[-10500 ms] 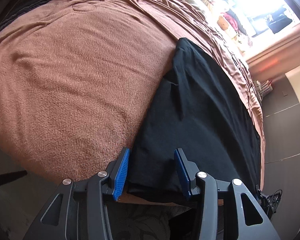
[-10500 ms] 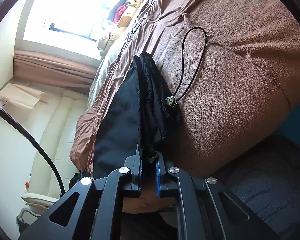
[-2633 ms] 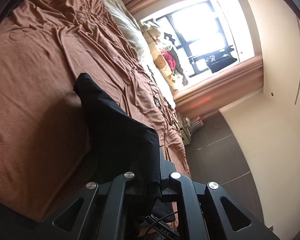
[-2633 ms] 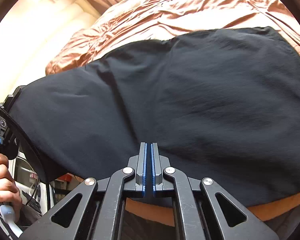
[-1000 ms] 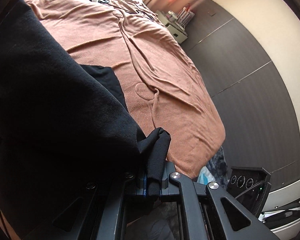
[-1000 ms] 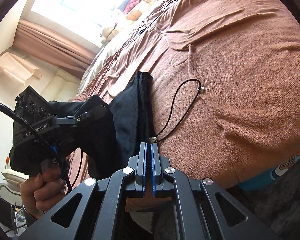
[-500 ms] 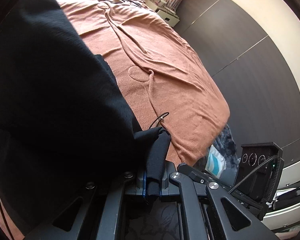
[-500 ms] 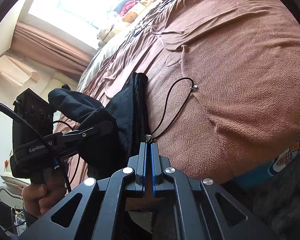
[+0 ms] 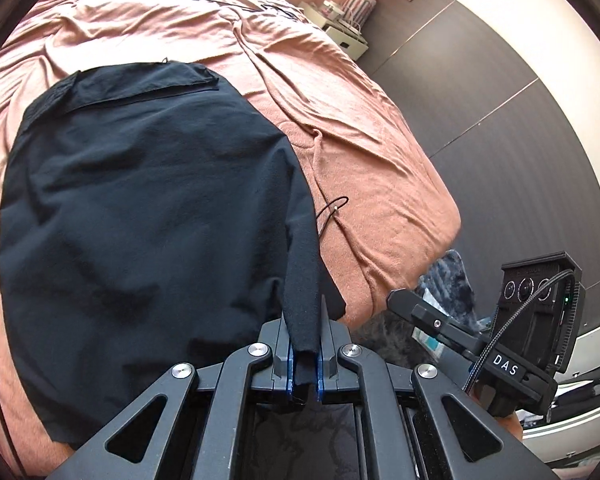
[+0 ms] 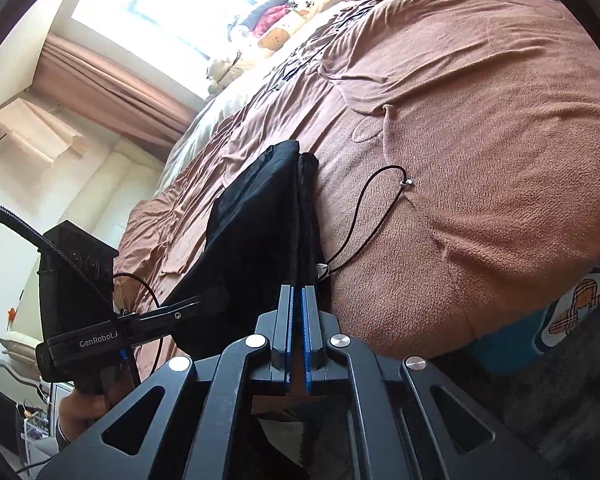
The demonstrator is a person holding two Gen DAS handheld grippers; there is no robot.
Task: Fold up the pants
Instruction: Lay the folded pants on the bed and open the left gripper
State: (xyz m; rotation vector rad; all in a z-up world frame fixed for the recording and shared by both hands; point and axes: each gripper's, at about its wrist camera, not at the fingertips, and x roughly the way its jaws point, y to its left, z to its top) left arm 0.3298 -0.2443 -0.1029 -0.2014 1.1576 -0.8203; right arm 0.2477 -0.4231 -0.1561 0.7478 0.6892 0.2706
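Matte black pants [image 9: 140,200], folded, on nubbly brown blanket [image 9: 372,152]

Closed right gripper [image 10: 296,308] hovers beside black pants [image 10: 260,224] on bed [image 10: 480,140].

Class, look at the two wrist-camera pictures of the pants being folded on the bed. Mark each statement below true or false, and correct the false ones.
1. The left gripper is clamped on a fold of the black pants. True.
2. The right gripper holds the pants too. False: its jaws are shut with nothing between them.
3. The pants lie on a white sheet. False: they lie on a brown bedspread.
4. A thin black drawstring trails from the pants onto the bedspread. True.
5. The drawstring is pinched in the left gripper. False: it lies loose on the bedspread, apart from both grippers.
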